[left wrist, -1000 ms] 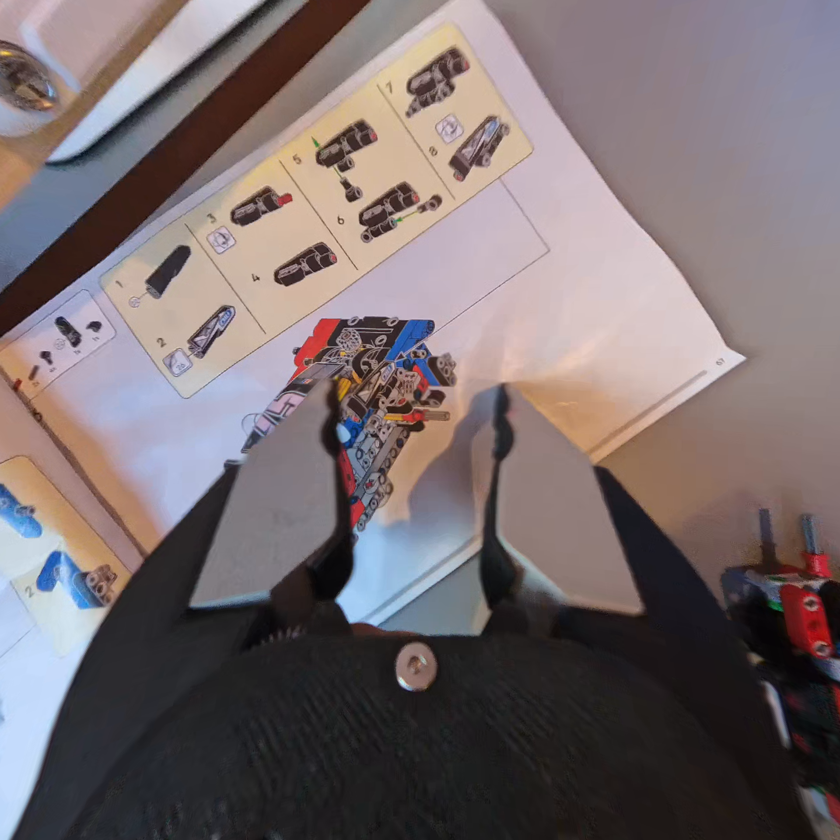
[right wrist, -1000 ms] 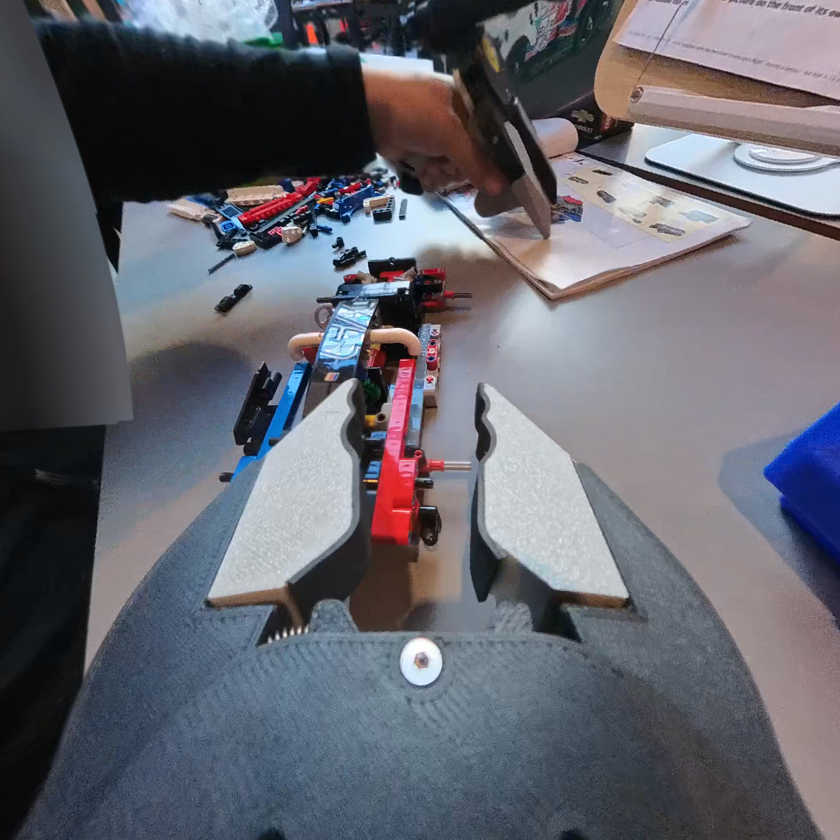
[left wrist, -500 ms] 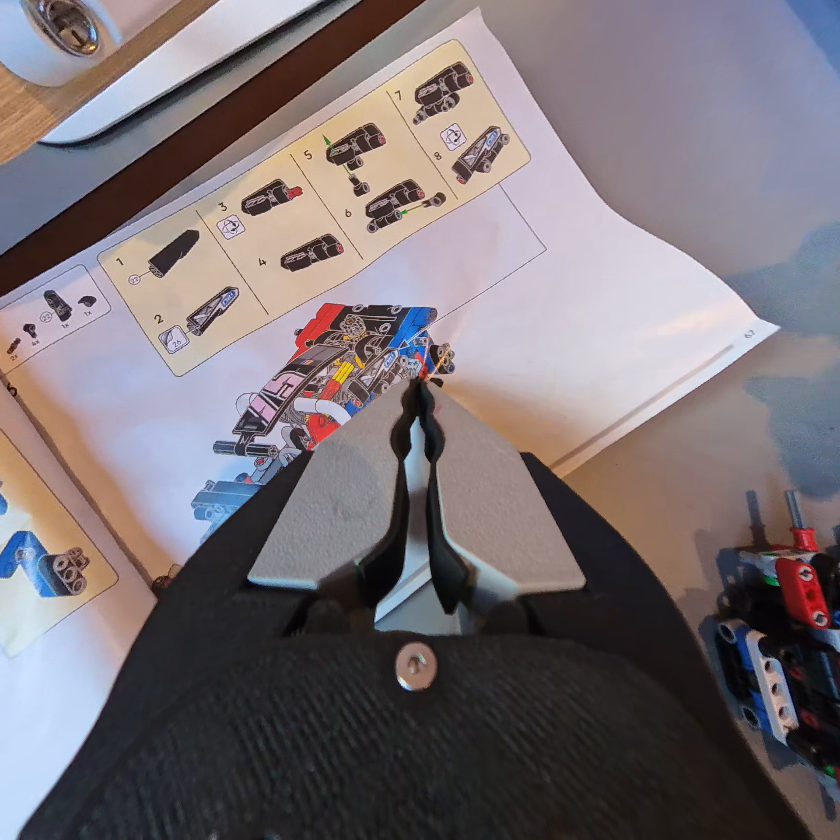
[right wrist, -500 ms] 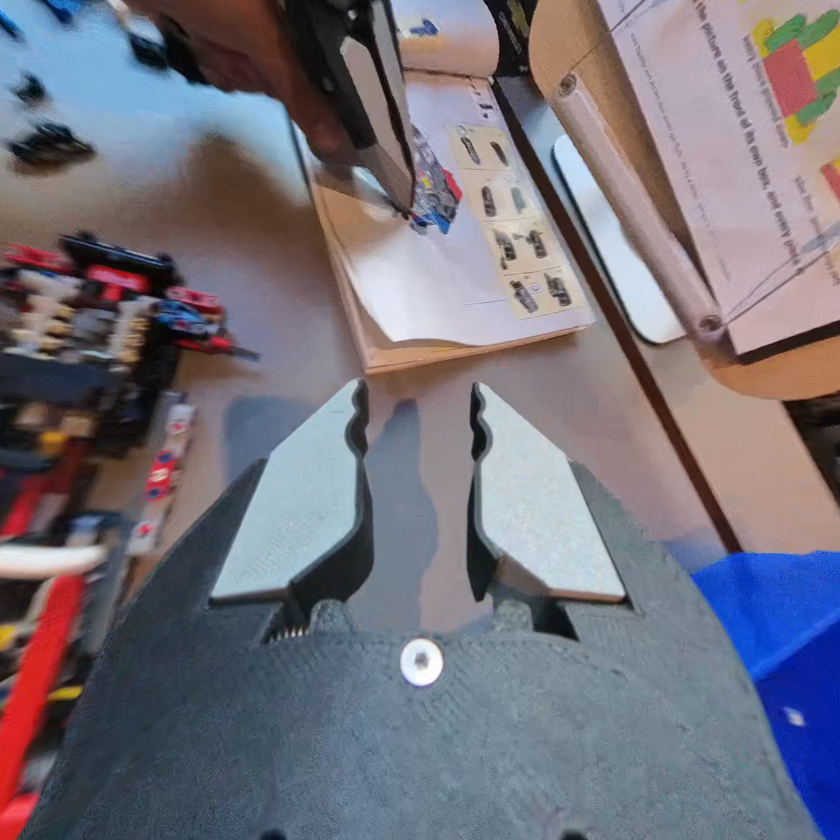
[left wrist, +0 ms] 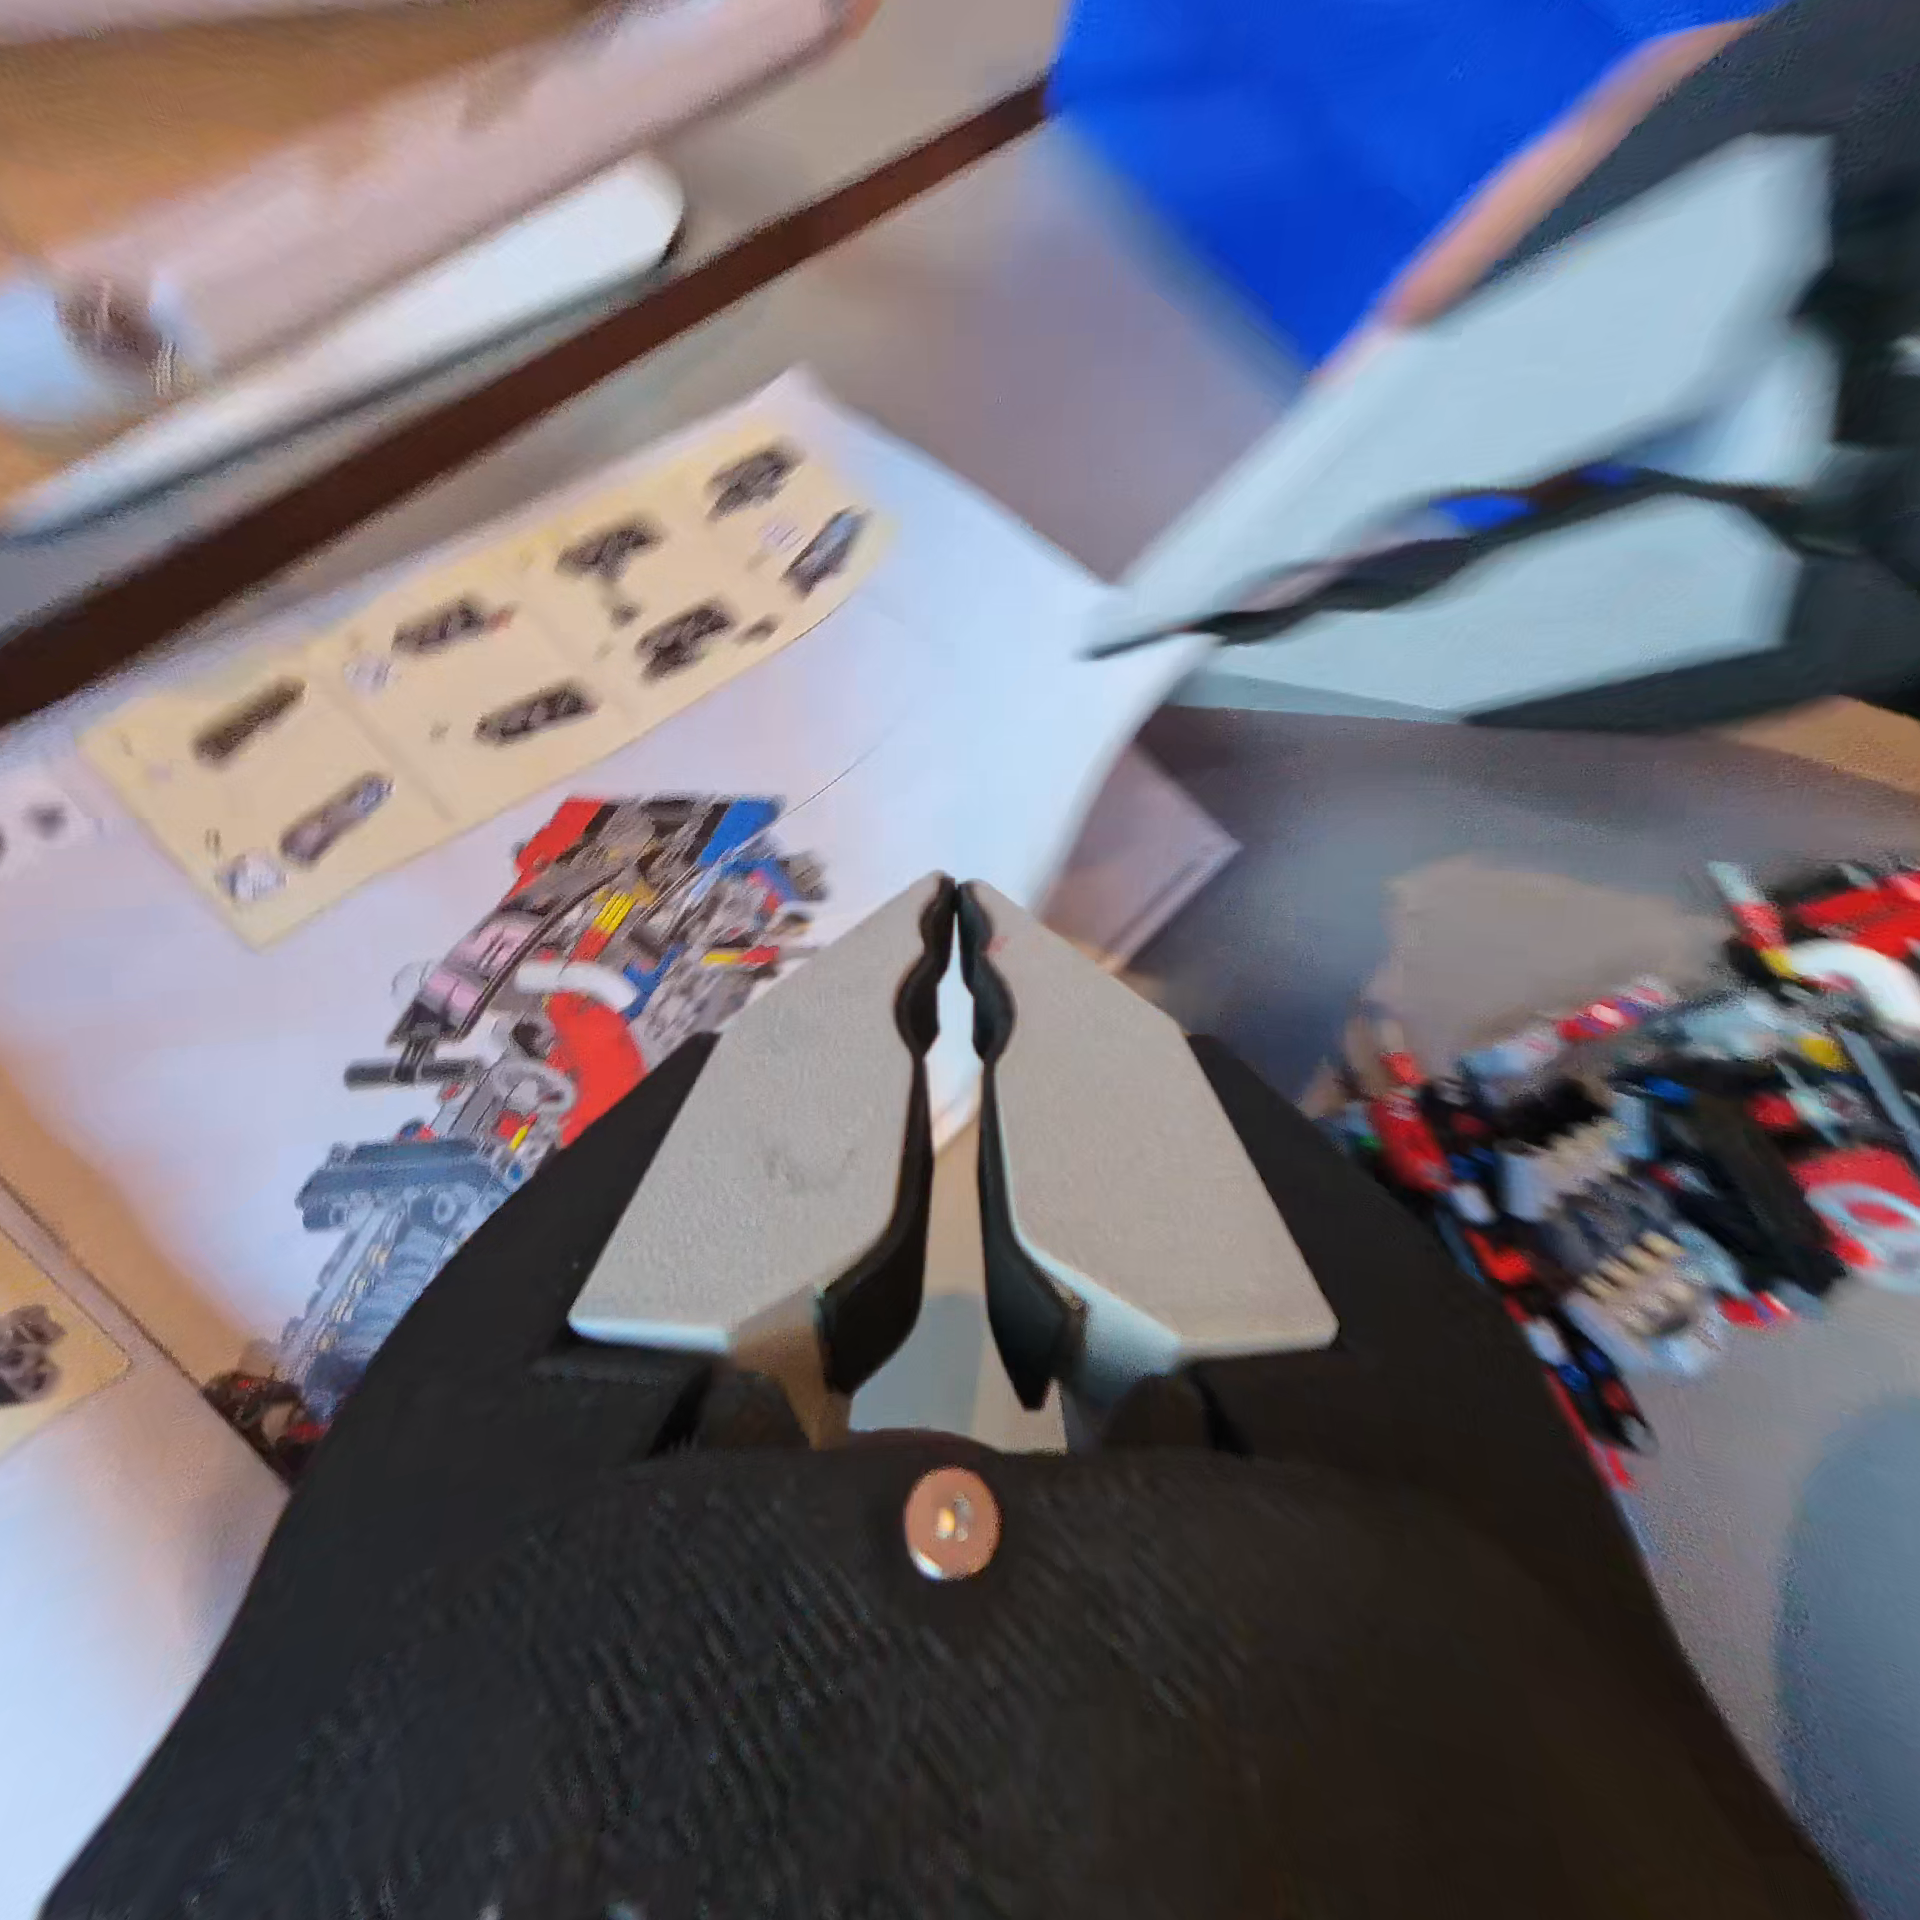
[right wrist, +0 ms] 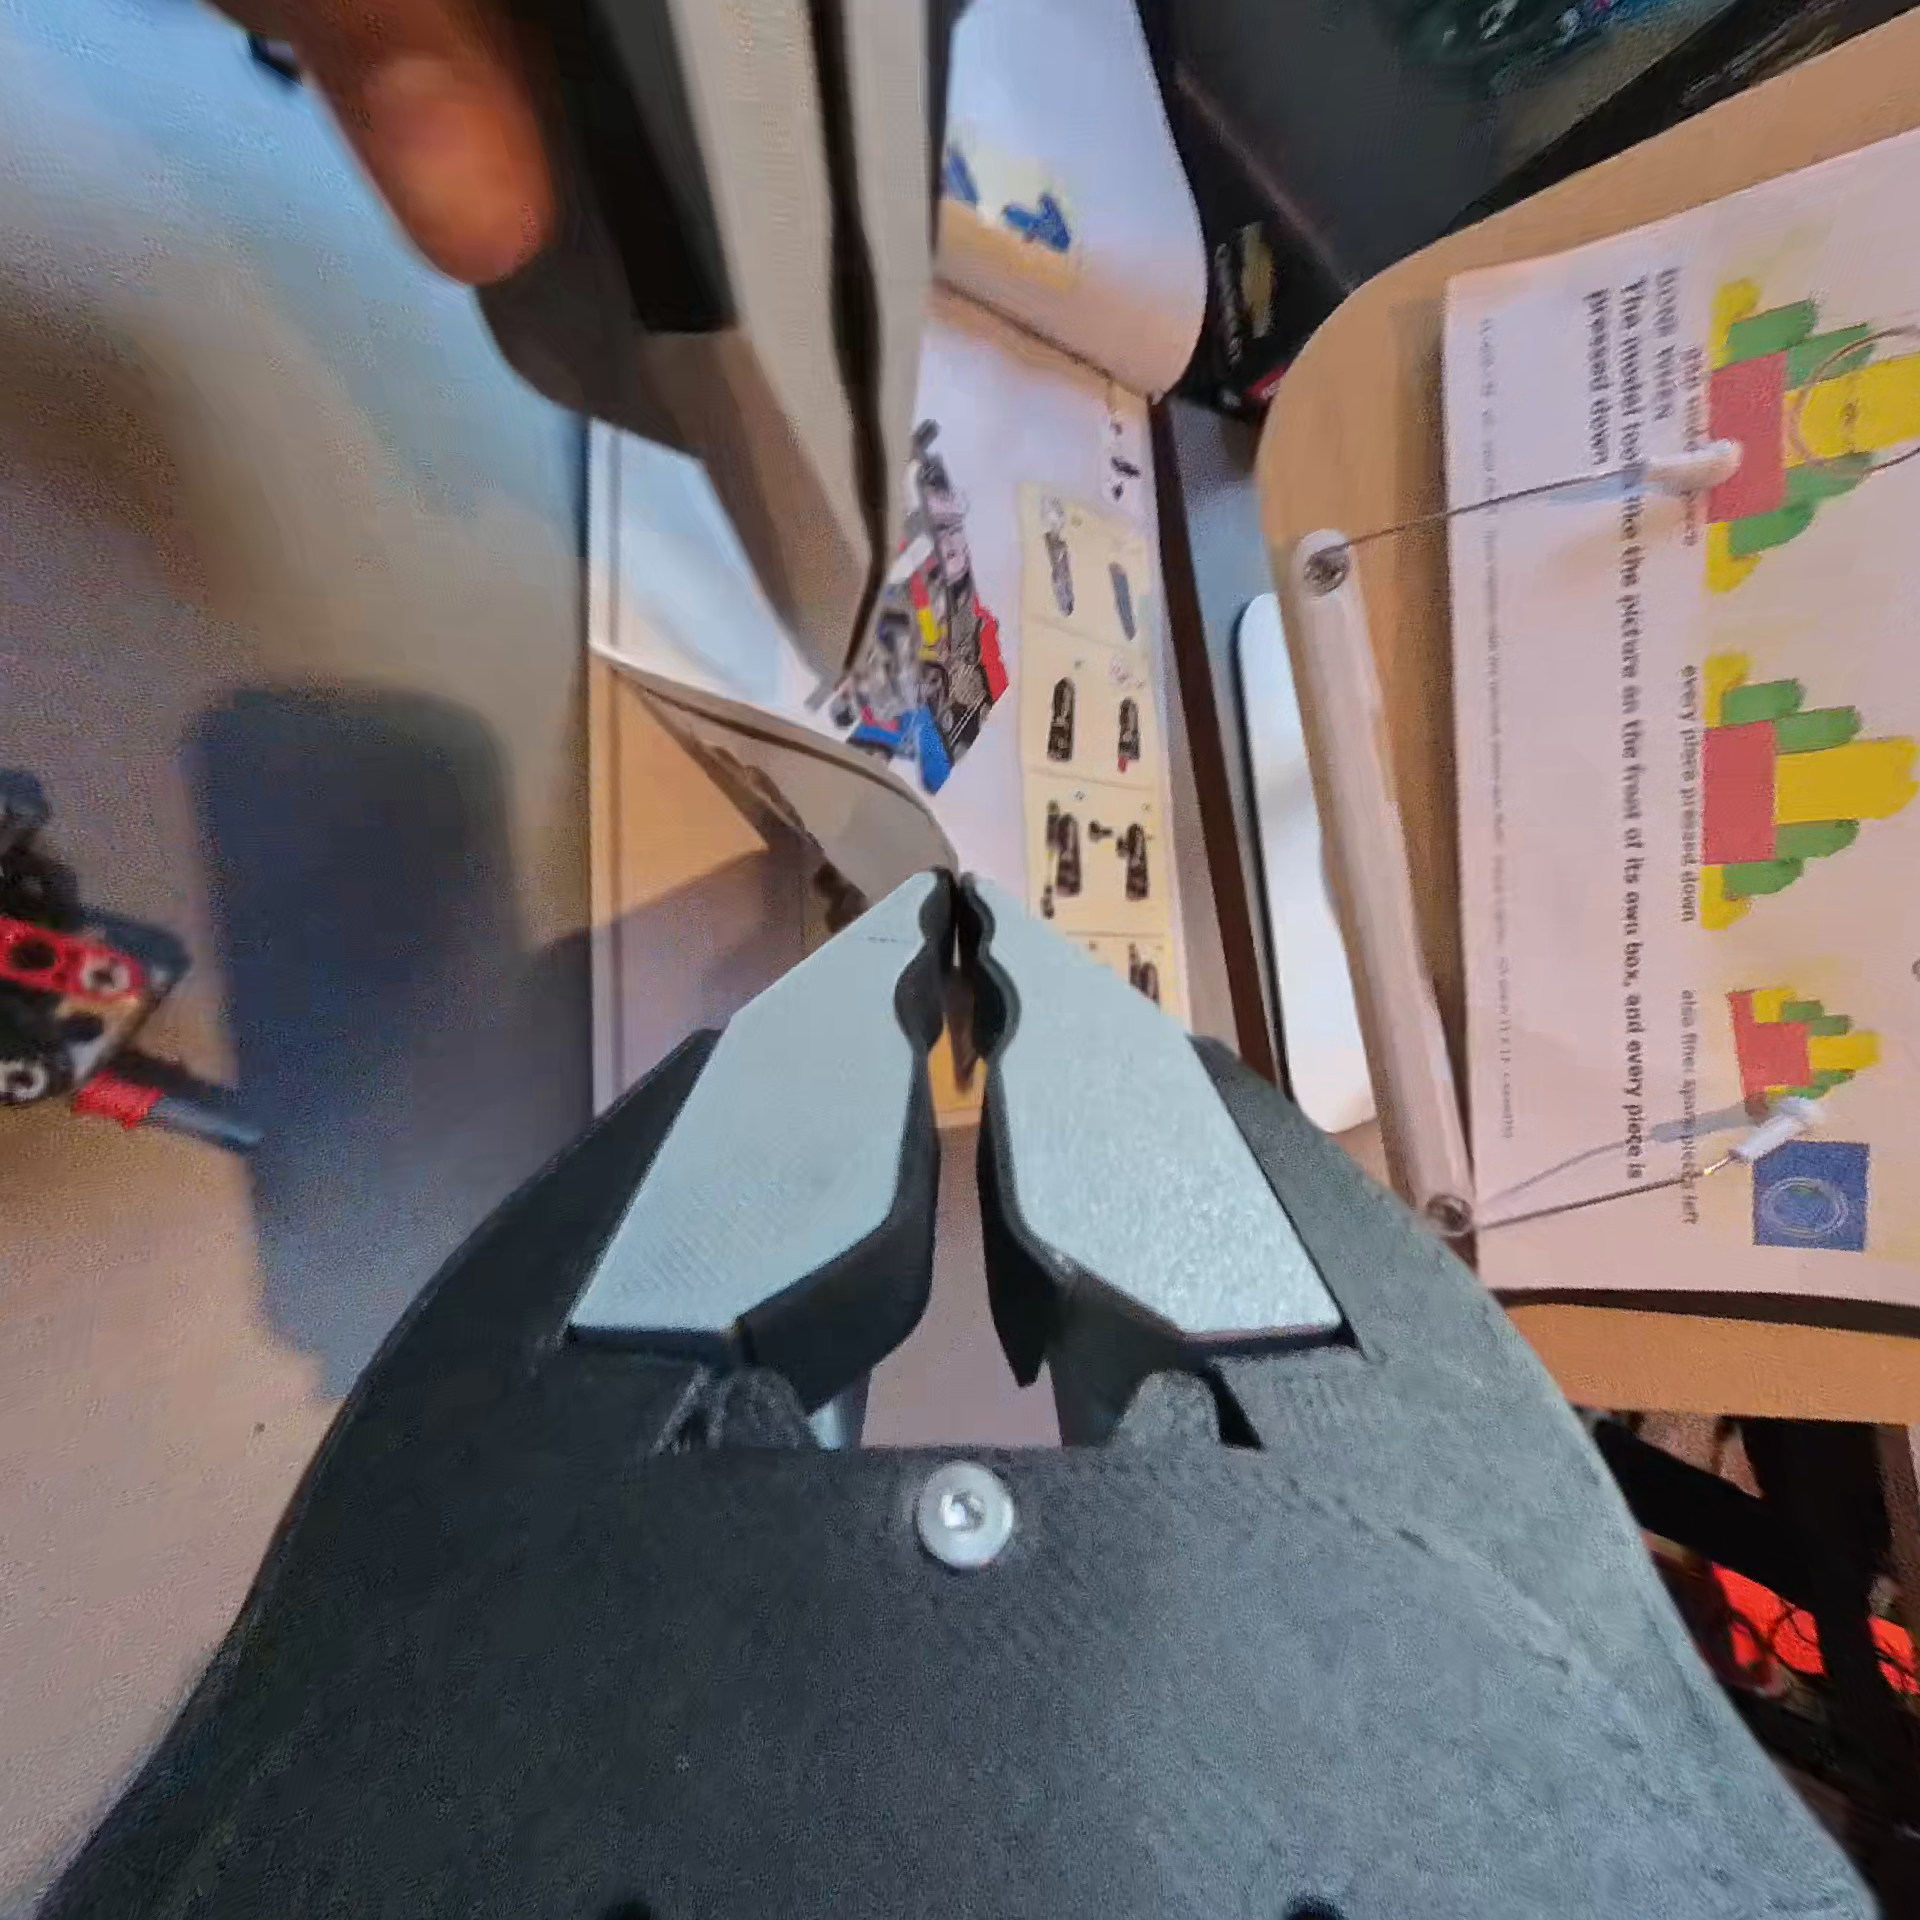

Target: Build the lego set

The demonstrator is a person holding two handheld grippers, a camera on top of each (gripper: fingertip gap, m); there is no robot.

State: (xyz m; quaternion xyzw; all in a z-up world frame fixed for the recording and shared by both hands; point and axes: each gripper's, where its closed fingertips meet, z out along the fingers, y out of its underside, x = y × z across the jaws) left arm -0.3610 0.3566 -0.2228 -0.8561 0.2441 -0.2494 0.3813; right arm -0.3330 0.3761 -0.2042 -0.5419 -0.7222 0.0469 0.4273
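Observation:
The open instruction booklet (left wrist: pixel 914 623) lies on the grey table. My left gripper (left wrist: pixel 956 896) is shut with nothing between its pads, its tips over the printed model picture on the right page. It also shows in the right wrist view (right wrist: pixel 862 644), tip down on that page. My right gripper (right wrist: pixel 954 883) is shut on the edge of the page (right wrist: pixel 831 790), which curls up from the booklet. It shows in the left wrist view (left wrist: pixel 1112 644) at the lifted page corner. The part-built red, black and blue lego model (left wrist: pixel 1662 1143) lies to the right, and shows in the right wrist view (right wrist: pixel 62 997).
A blue bin (left wrist: pixel 1299 156) stands behind the booklet. A wooden stand (right wrist: pixel 1351 416) with a printed sheet and a white base (right wrist: pixel 1278 831) are at the table's back edge. A person's hand (right wrist: pixel 447 135) holds the left gripper.
My right gripper left the lego model, swung to the booklet and shut on the page edge, which now curls up. My left gripper closed on air a second ago and stays shut over the page.

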